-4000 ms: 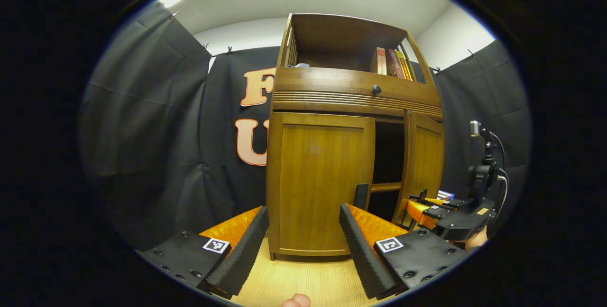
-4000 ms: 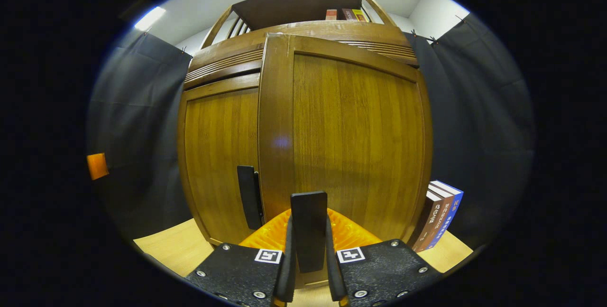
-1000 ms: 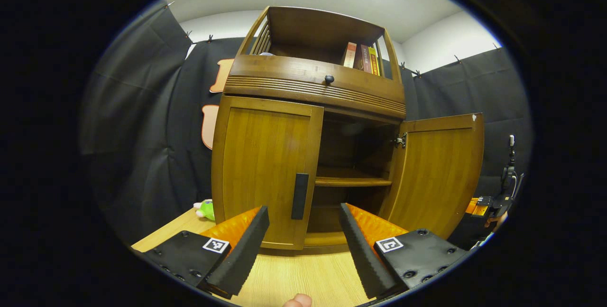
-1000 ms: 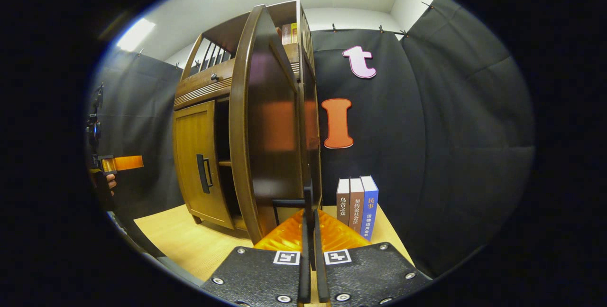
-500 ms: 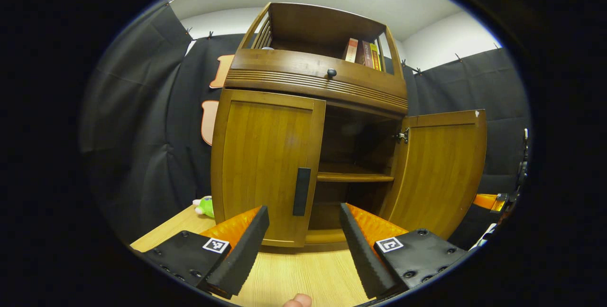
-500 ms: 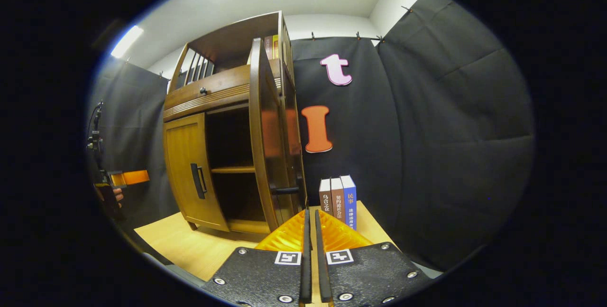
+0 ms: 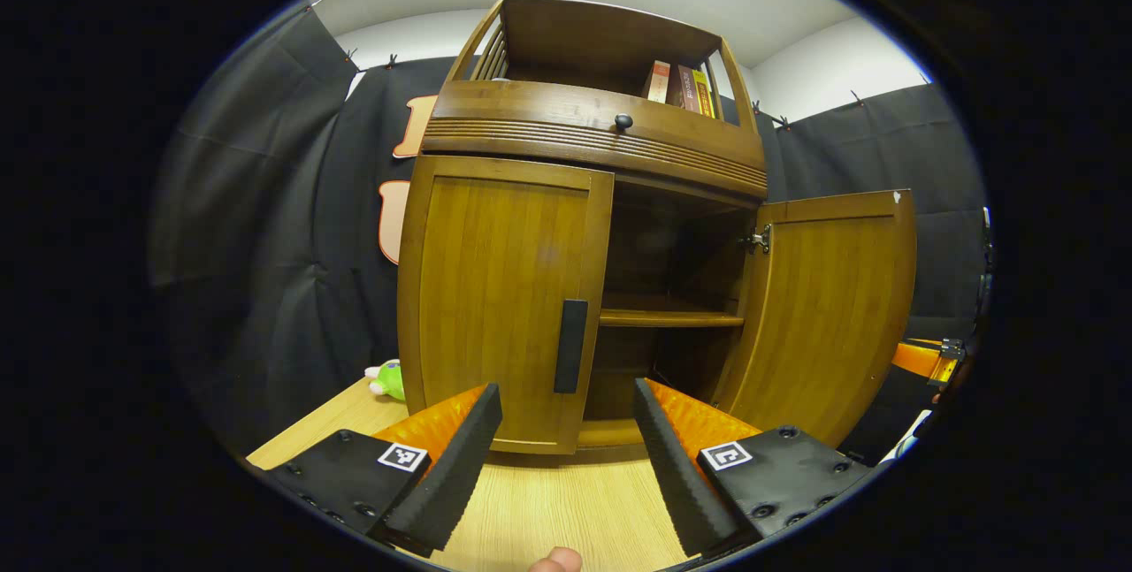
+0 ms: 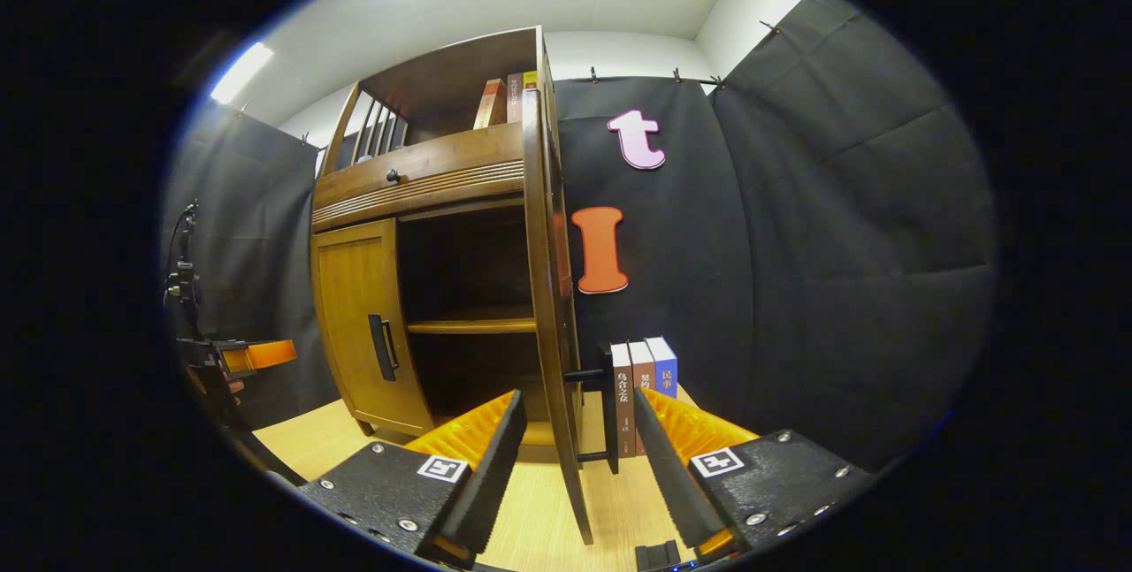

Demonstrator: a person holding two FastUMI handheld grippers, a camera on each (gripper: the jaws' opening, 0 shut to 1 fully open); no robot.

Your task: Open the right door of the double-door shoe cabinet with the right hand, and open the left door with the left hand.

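On the wooden tabletop [image 7: 566, 510], right gripper [image 8: 575, 457] now spread off the right door [image 7: 827, 316], left gripper [image 7: 566, 439] wide.

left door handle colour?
Black, on the closed left door's handle; clearest in the left gripper view.

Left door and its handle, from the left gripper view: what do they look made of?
The left door looks like wood with a glossy warm-brown varnish: vertical grain and a soft sheen show. Its handle is a matte black bar, plastic or painted metal; I cannot tell which.
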